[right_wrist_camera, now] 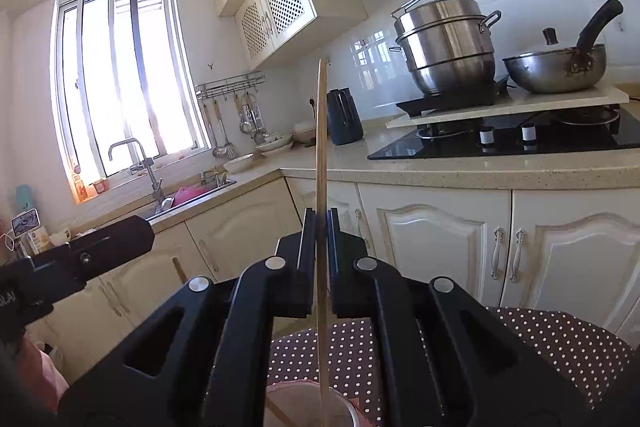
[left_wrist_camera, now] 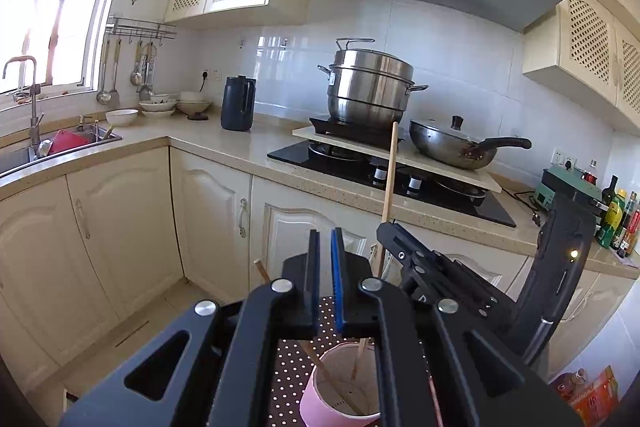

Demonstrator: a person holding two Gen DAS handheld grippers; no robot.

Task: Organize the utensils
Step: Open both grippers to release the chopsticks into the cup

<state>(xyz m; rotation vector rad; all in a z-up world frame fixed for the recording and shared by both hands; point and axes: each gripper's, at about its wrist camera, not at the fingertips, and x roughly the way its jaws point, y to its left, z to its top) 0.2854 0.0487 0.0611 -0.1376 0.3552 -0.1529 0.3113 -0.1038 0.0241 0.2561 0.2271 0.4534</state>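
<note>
A pink cup (left_wrist_camera: pixel 320 399) stands on a brown polka-dot surface (left_wrist_camera: pixel 292 367) below both grippers; its rim also shows in the right wrist view (right_wrist_camera: pixel 304 391). A chopstick (left_wrist_camera: pixel 328 375) leans inside the cup. My right gripper (right_wrist_camera: pixel 319 227) is shut on a long wooden chopstick (right_wrist_camera: pixel 321 147), held upright with its lower end in the cup. The same chopstick (left_wrist_camera: pixel 390 179) and the right gripper (left_wrist_camera: pixel 384 231) show in the left wrist view. My left gripper (left_wrist_camera: pixel 325 247) has its jaws nearly together with nothing between them, above the cup.
A kitchen counter (left_wrist_camera: pixel 224 143) runs behind, with a stove (left_wrist_camera: pixel 400 175), a steel steamer pot (left_wrist_camera: pixel 370 87), a wok (left_wrist_camera: pixel 452 143), a dark kettle (left_wrist_camera: pixel 238 103), bowls and a sink (left_wrist_camera: pixel 64 143). Cream cabinet doors (right_wrist_camera: pixel 440 251) stand close ahead. Bottles (left_wrist_camera: pixel 620 223) stand at the right.
</note>
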